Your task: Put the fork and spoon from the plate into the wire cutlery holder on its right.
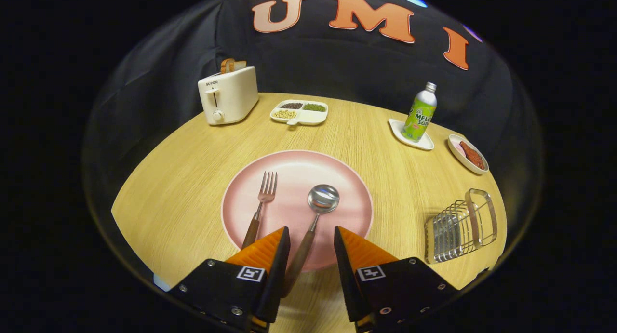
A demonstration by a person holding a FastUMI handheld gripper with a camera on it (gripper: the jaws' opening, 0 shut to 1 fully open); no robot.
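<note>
A pink plate (337, 179) lies on the round wooden table just ahead of my fingers. On it rest a fork (261, 203) to the left and a spoon (315, 212) to the right, both with brown wooden handles pointing toward me. My gripper (312, 236) is open, and the spoon's handle runs down between the two fingers, closer to the left one, with neither finger pressing on it. The fork's handle passes just left of the left finger. The wire cutlery holder (460, 227) stands right of the plate near the table's edge.
At the back of the table stand a white toaster (227, 96) with bread in it and a divided snack tray (300, 112). Back right are a soda bottle (420, 112) on a white coaster and a small dish (467, 153) with red food.
</note>
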